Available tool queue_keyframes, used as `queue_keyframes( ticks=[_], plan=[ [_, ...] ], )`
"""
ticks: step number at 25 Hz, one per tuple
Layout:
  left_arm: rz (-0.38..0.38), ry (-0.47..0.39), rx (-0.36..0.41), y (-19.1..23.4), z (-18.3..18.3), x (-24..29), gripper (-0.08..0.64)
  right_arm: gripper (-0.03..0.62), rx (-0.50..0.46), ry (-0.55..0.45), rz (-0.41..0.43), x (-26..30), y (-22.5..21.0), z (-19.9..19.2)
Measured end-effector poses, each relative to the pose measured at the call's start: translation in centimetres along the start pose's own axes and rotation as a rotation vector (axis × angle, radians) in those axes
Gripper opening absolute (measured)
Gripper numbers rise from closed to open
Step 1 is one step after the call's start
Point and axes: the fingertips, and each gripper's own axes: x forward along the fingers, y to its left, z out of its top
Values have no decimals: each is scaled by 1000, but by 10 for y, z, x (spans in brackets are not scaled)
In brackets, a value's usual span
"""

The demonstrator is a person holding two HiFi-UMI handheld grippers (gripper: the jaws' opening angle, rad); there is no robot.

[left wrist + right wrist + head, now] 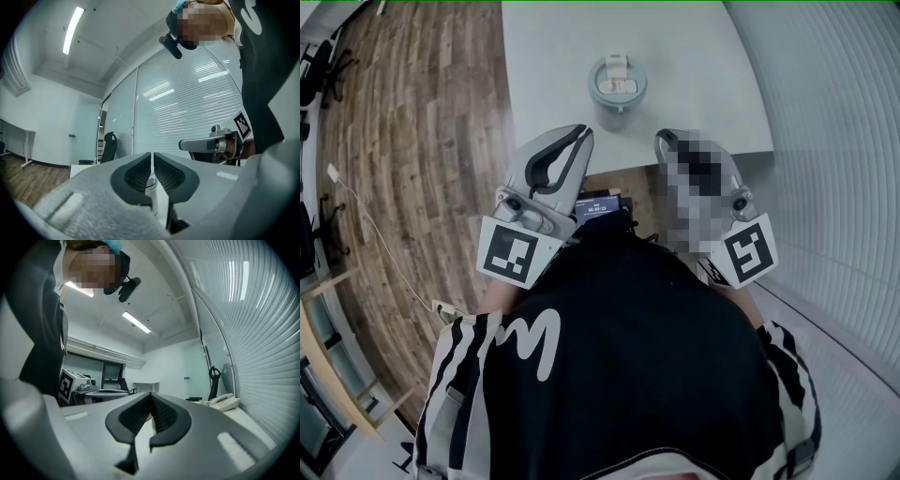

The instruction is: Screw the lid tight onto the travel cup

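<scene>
Now left claw [584, 134] and right claw [663, 139] (both closed) face travel cup [618, 84]

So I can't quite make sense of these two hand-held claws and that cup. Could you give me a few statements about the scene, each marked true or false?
1. The travel cup stands on the white table, ahead of both grippers. True.
2. The left gripper is clamped on the cup. False: its jaws are together with nothing gripped, and the cup stands apart from it.
3. The right gripper is shut and holds nothing. True.
4. The lid lies on the table beside the cup. False: it sits on top of the cup.
</scene>
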Motion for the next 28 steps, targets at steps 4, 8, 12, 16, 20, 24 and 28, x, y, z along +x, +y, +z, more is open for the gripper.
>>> queue_keyframes(
  ticks=[4, 8, 12, 16, 20, 24, 28],
  plan=[
    [2, -4, 2, 0, 1, 1, 2, 0, 3, -3, 8, 0, 0, 0],
    [-7, -1, 4, -2, 3, 1, 2, 0, 6, -10, 25, 0, 2, 3],
    [2, -4, -6, -1, 4, 1, 2, 0, 4, -5, 27, 0, 3, 3],
    [13, -4, -11, 1, 3, 0, 2, 0, 9, -1, 21, -2, 2, 1],
    [15, -2, -7, 3, 1, 0, 2, 0, -1, 4, 16, -2, 0, -1],
    [13, -2, -6, 2, 0, 1, 2, 0, -31, 18, 21, -2, 3, -3],
    [16, 6, -6, 3, -1, 0, 2, 0, -32, 14, 29, -1, 5, -2]
  ],
)
